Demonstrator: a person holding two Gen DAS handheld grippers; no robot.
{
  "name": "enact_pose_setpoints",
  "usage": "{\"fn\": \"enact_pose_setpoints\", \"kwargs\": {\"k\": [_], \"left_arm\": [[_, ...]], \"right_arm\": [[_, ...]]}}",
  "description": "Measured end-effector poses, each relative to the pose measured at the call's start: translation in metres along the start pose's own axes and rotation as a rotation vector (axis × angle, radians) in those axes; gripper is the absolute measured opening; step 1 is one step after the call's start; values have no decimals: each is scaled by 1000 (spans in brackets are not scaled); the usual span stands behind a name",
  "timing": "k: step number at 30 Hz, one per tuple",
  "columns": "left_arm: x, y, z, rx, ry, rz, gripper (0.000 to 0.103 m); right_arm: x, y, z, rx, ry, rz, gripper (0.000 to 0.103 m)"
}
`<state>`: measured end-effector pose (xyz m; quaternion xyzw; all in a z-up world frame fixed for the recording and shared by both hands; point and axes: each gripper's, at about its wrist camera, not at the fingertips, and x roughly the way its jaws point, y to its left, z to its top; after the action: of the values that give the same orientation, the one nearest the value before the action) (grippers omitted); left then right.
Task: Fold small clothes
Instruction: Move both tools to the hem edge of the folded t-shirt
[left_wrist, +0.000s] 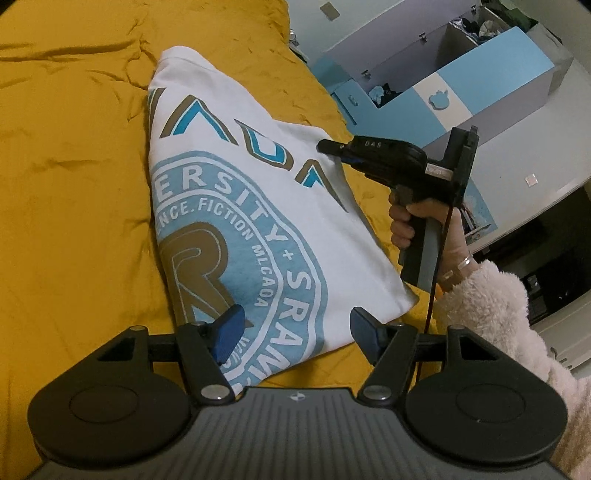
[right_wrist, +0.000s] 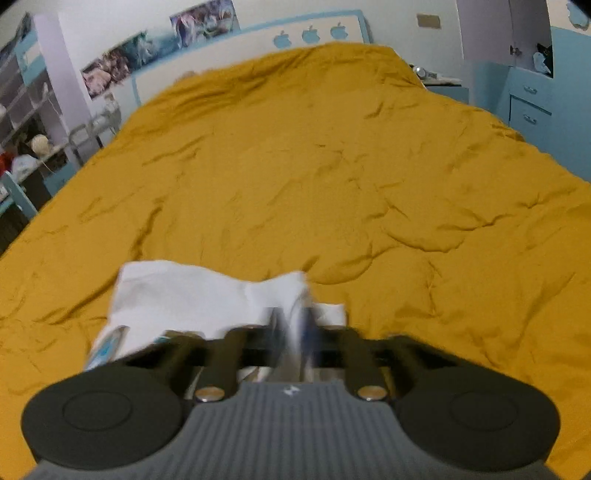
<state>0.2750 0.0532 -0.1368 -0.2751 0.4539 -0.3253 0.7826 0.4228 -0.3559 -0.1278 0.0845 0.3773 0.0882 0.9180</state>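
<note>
**Right jaws pinching T-shirt edge; left jaws spread over the print**

Jaws of the left gripper (left_wrist: 293, 332) stand spread wide, blue pads apart, hovering over the near end of the white T-shirt (left_wrist: 236, 206); contact with the cloth cannot be told from the left wrist view. One blue pad (left_wrist: 229, 334) sits over the printed seal, the other over the shirt's near right edge.

Right gripper (left_wrist: 327, 146) reaches in from the right side, held by the person's right hand (left_wrist: 406, 221), fleecy cream sleeve (left_wrist: 491, 295) at the wrist. Its jaws are pressed together on the right edge of the T-shirt, beside the large brown-and-blue lettering. Right wrist view confirms: white cloth bunched between the closed fingers, though that frame is motion-blurred around the tips.

T-shirt lies on the mustard-yellow bed cover (left_wrist: 74, 184), folded lengthwise into a narrow strip, print side up: light blue circular seal with a brown letter at its middle. The far end of the shirt points toward the head of the bed.

Blue-and-white wardrobe (left_wrist: 461, 85) stands beside the bed, with clothes visible in an open compartment. Headboard (right_wrist: 314, 35) with blue apple cut-outs shows beyond the cover.
</note>
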Motion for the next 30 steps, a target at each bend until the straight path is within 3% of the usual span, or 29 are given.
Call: {"fn": "enact_pose_setpoints", "kwargs": {"k": [3, 6, 8, 9, 11, 12, 16, 19, 21, 23, 27, 30], "left_arm": [[-1, -1, -6, -12, -31, -2, 77], [1, -7, -14, 27, -50, 18, 77], [2, -12, -16, 48, -53, 40, 77], [2, -14, -17, 56, -51, 48, 77], [0, -16, -16, 58, -50, 56, 77], [-2, -17, -16, 46, -52, 56, 77], [-12, -14, -13, -39, -43, 25, 77], [-13, -2, -15, -78, -45, -12, 77], [-9, 1, -14, -70, -42, -14, 77], [-6, 0, -14, -57, -41, -7, 77], [-22, -4, -14, -86, -64, 5, 74], [-50, -16, -24, -27, -135, 103, 78]], "right_arm": [[1, -5, 5, 25, -34, -11, 0], [31, -15, -8, 18, 50, -52, 0], [36, -16, -16, 9, 48, -50, 2], [34, -17, -15, 15, 31, -52, 6], [19, -17, -11, 32, -25, -65, 34], [6, -18, -11, 33, -52, -57, 34], [-56, -4, -26, -19, -103, 133, 34], [-92, -3, -55, -19, -65, 276, 35], [-108, -2, -74, -16, -21, 325, 35], [-112, -3, -93, -6, 37, 340, 35], [-105, -20, -117, 56, 72, 268, 34], [-112, -30, -118, 144, 53, 278, 35]]}}
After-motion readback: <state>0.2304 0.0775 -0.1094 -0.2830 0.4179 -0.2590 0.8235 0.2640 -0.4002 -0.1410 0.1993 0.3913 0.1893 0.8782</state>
